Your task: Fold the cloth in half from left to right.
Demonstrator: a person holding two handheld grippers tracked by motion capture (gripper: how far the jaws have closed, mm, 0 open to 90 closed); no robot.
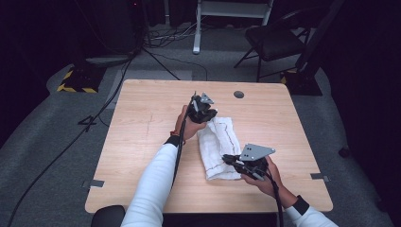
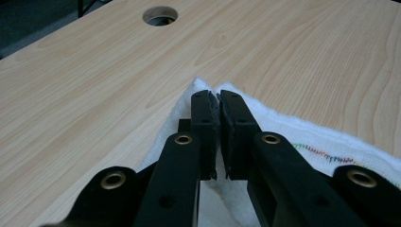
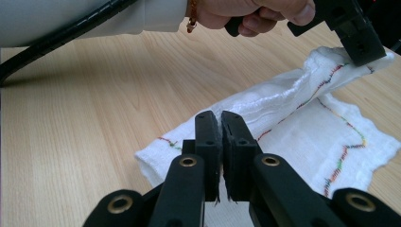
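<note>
Both claws had pinched shut on the white towel (image 1: 219, 149); left claw (image 1: 202, 112) lifted the far corner, right claw (image 1: 236, 163) gripped the near edge on the counter (image 1: 142, 142), seemingly to fold it.

Item: my two grippers, both jaws pressed together.
My left gripper (image 1: 204, 109) extended forward; my right gripper (image 1: 236, 161) held nearer me.

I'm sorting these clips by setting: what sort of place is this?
Probably a lab or studio, not a home: a lone wooden table on grey carpet, cables across the floor, and dark surroundings.
</note>
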